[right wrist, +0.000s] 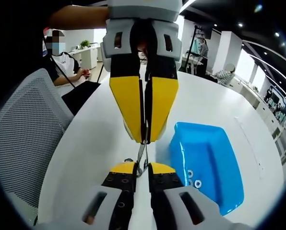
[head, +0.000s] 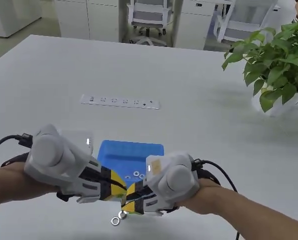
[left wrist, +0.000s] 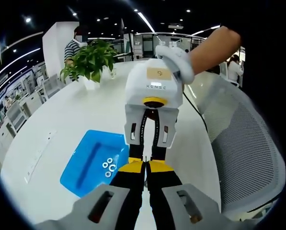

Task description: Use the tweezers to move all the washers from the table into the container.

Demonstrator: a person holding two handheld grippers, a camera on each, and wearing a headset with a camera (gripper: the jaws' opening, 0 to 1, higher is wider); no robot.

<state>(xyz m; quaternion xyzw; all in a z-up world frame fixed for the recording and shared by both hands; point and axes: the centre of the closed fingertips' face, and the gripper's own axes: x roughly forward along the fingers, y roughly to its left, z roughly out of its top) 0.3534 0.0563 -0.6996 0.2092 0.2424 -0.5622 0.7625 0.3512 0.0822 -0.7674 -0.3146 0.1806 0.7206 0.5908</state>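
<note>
— Tweezers (right wrist: 142,155)?
— Right gripper view: both claws closed on them, left gripper (right wrist: 144,140) from above, right gripper (right wrist: 143,166) below.
— Washers (head: 137,175)?
— Head view: some inside container (head: 114,150), loose washers (head: 117,219) toward worktop's (head: 189,90) near edge.

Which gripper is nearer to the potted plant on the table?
Right. The right gripper lies toward the same side of the table as the potted plant, though far from it. The left gripper lies on the opposite side, farther away; their jaws meet tip to tip.
</note>
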